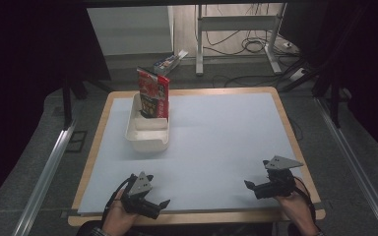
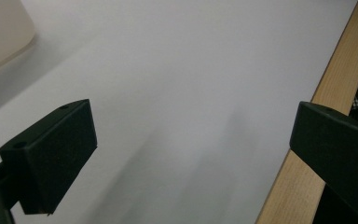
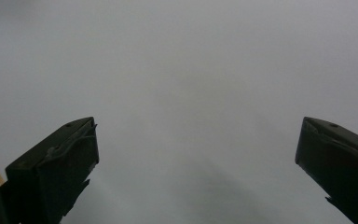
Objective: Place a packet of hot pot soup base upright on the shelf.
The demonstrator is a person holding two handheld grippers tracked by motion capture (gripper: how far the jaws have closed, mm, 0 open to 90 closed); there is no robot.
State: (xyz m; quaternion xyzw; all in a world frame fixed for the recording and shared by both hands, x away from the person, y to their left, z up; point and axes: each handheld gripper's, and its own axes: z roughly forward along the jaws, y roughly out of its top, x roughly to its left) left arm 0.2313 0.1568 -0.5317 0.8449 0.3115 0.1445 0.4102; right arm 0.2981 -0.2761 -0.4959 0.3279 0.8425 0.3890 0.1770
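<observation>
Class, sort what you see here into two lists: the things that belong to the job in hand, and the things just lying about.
Belonging to the job:
- left gripper, jaws open
- right gripper, jaws open
- cream tray
- red packet standing upright at the tray's far end

Lying about:
- small box on the floor beyond the table
- cables on the floor
- white table frame behind

A worktop with a pale grey-white surface and a light wooden rim stands on a grey carpeted floor. Metal rails run along the floor at either side of it. Beyond its far edge stand a white cabinet and the white legs of a second table, with dark cables strewn beneath. Both sides of the room lie in deep shadow; light falls mainly on the worktop.
</observation>
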